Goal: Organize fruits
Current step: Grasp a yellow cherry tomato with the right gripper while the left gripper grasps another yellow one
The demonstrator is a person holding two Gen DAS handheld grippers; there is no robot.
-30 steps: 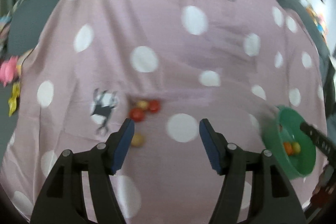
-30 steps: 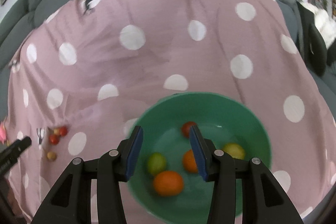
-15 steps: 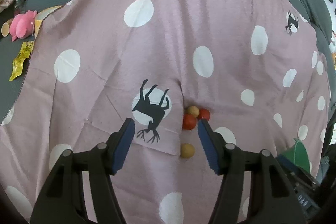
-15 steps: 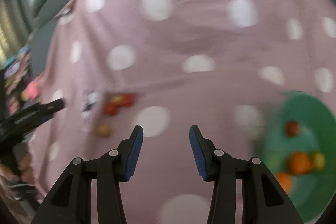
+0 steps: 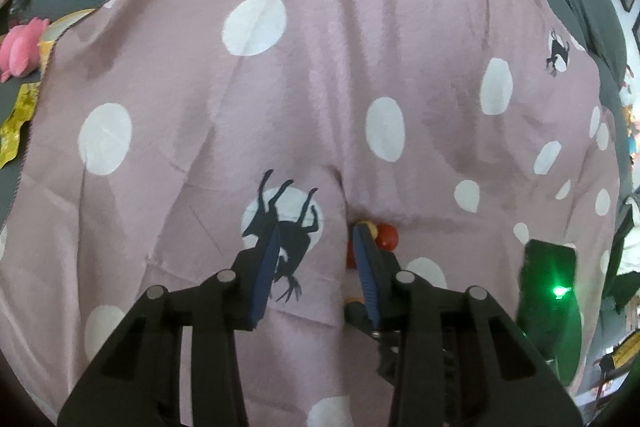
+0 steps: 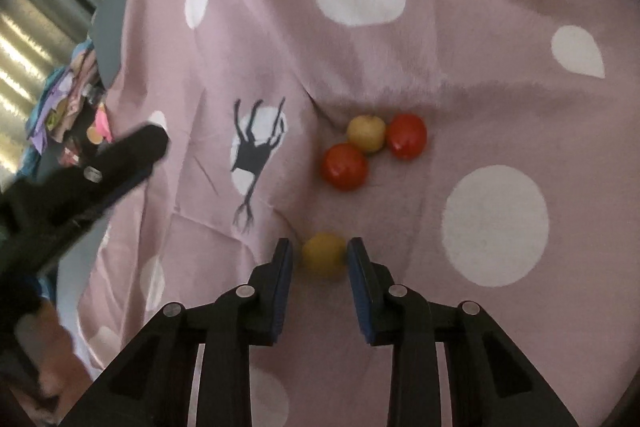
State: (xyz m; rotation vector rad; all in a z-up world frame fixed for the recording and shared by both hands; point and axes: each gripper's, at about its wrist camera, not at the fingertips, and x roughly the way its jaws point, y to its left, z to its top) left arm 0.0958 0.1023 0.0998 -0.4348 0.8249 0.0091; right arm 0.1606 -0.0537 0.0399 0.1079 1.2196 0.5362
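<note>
Fingers of my right gripper (image 6: 316,259) have just been closing and now clasp the yellow fruit (image 6: 323,254), at six o'clock of the red-and-yellow cluster (image 6: 374,149); next, I judge, lift it to the bowl

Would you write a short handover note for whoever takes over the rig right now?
Right gripper: jaws have just been closing and sit against the yellow fruit, which is on the cloth, not yet lifted.
Left gripper: jaws have just been closing, part open, nothing between them.
On the cloth beyond: red fruit, second red fruit, pale fruit, bunched together.
Green bowl: off to the right, contents hidden.
Left to do: likely carry the yellow fruit to the bowl, then the other three.
</note>
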